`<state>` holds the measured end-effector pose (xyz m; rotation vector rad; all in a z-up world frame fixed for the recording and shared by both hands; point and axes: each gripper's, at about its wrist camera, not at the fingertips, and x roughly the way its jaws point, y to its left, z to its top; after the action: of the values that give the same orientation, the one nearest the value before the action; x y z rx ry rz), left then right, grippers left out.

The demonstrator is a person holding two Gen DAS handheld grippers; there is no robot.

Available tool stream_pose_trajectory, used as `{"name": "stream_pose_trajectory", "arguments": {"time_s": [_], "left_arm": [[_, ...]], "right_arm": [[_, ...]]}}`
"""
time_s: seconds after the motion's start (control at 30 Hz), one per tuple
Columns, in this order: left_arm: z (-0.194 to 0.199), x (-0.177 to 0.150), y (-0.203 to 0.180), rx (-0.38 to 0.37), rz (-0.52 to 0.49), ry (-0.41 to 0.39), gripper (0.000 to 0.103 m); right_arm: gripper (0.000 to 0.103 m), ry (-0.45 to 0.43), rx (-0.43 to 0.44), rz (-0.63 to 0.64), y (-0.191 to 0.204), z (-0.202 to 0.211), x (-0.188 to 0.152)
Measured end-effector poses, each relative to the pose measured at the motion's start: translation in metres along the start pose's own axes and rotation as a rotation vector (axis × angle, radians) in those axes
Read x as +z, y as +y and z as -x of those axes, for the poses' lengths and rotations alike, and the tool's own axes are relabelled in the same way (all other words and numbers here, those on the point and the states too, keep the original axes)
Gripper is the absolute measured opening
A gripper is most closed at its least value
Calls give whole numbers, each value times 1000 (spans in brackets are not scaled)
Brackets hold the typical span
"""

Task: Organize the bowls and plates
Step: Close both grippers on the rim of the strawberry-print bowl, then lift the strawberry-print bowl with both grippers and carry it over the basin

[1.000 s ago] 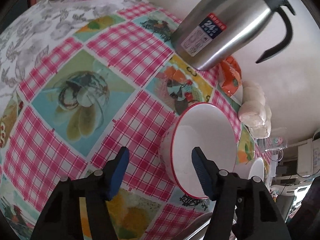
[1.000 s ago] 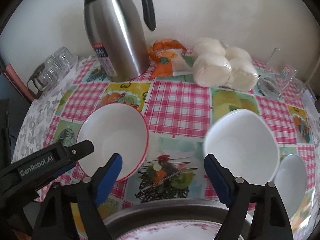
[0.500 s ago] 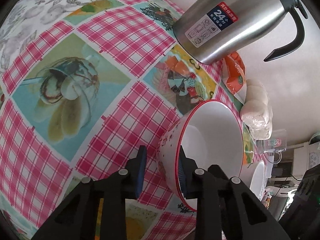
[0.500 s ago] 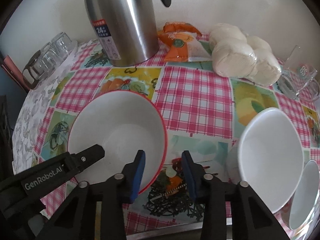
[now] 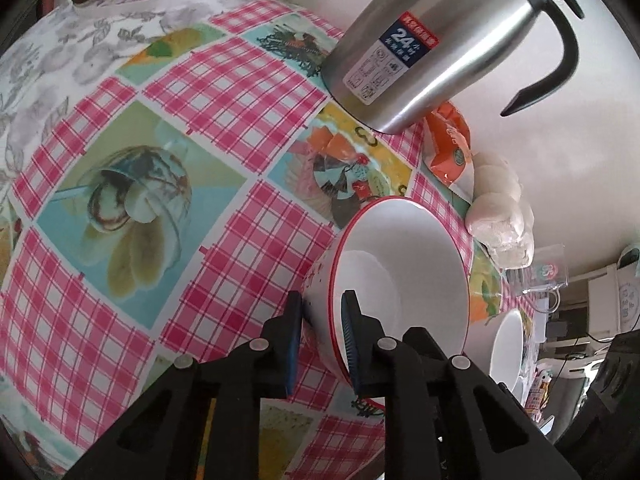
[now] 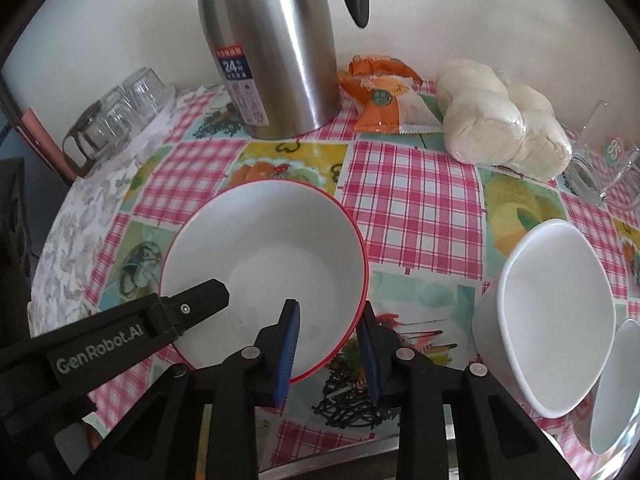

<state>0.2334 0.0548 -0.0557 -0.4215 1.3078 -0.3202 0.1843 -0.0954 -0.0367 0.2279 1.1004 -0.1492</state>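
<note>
A white bowl with a red rim [image 6: 264, 264] sits on the checked tablecloth; it also shows in the left wrist view [image 5: 400, 280]. My left gripper [image 5: 322, 320] is shut on its left rim, one finger outside and one inside; the gripper also shows in the right wrist view [image 6: 192, 304]. My right gripper [image 6: 330, 336] straddles the bowl's near right rim, its jaws narrowed around the wall with a small gap still showing. A plain white bowl [image 6: 548, 320] stands to the right, with another white bowl [image 6: 616, 384] beside it.
A steel thermos jug [image 6: 272, 44] stands behind the bowl. An orange snack packet [image 6: 384, 96] and bagged white buns [image 6: 500, 116] lie at the back. Glass cups [image 6: 120, 112] stand at back left, a glass mug [image 6: 608, 160] at right. A metal rim [image 6: 360, 452] runs along the table's near edge.
Both grippers moved in onto the red-rimmed bowl and narrowed. The left one closed on its left rim; the right one came over its right rim.
</note>
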Motion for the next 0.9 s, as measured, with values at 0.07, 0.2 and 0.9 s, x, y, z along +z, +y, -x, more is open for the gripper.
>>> {"name": "stream_pose_trajectory", "arguments": {"time_s": [0.07,0.2,0.9], "left_arm": [[6,-1,-2,-8,-9,-6,20],[23,-4,-12,-15,-39,-36,20],[96,-59,-93,-30,-275,-161,21]], "right_arm": [[31,-23,6,-8,0,9,0],[31,-76,23,-7,0,31,-2],[31,-330,95,-106,-46,146,-50]]}}
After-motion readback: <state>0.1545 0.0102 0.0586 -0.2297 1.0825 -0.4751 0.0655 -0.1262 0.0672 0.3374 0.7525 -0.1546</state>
